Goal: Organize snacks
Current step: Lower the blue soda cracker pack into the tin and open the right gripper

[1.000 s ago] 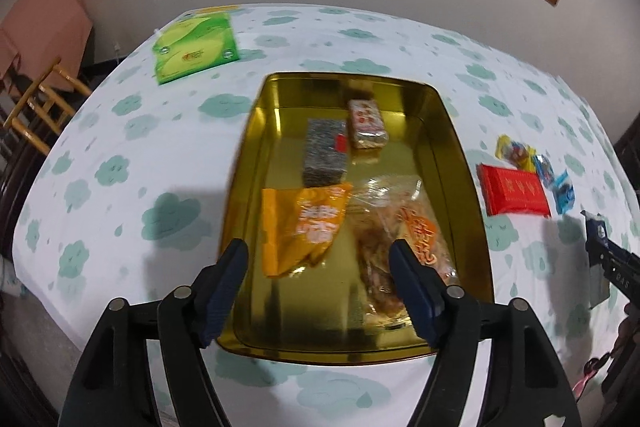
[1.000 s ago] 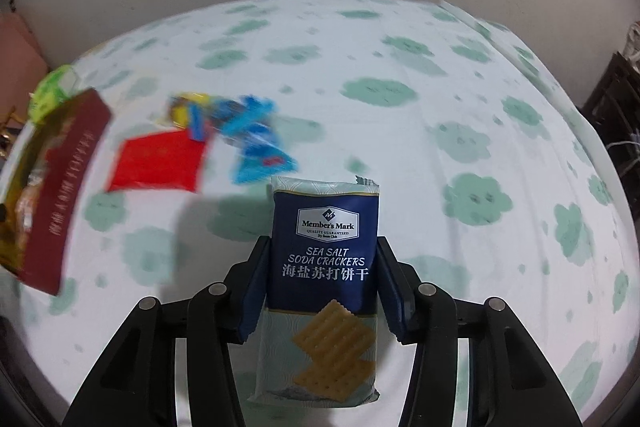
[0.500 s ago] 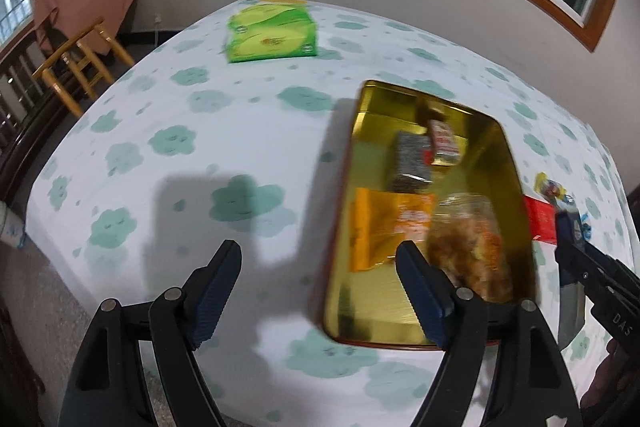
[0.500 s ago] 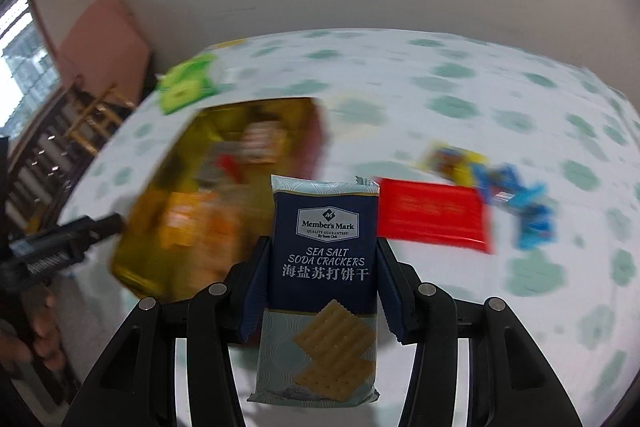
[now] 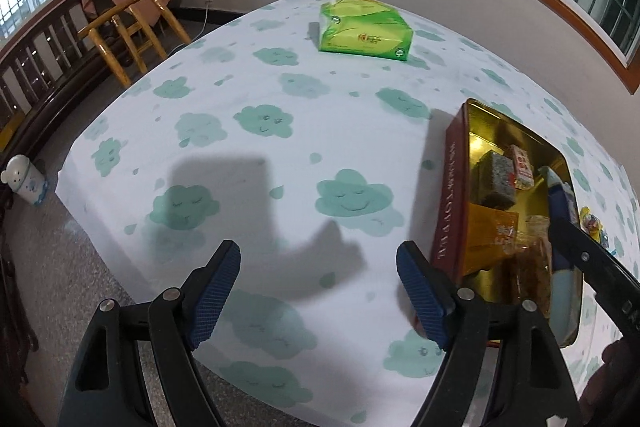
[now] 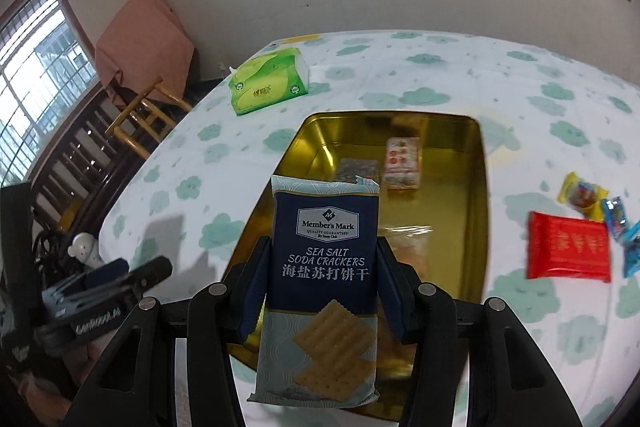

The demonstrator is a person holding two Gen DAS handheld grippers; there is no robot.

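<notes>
Both grippers, the left gripper [image 5: 319, 285] and the right gripper [image 6: 322, 291], are black plastic linkages with cut-out arms and silver pivot screws. Their fingers [image 5: 216, 289] carry ribbed dark-blue pads. White lettering marks the left gripper's side; bare skin shows beside it.

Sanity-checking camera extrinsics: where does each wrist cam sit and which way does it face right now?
Left wrist: on the left gripper, open and empty, facing the cloud-print tablecloth left of the gold tin; the right gripper shows at its right edge.
Right wrist: on the right gripper, clamped on the soda cracker pack, facing down into the tin; the left gripper shows at lower left.
Shared: tin, green tissue pack, wooden chair.
</notes>
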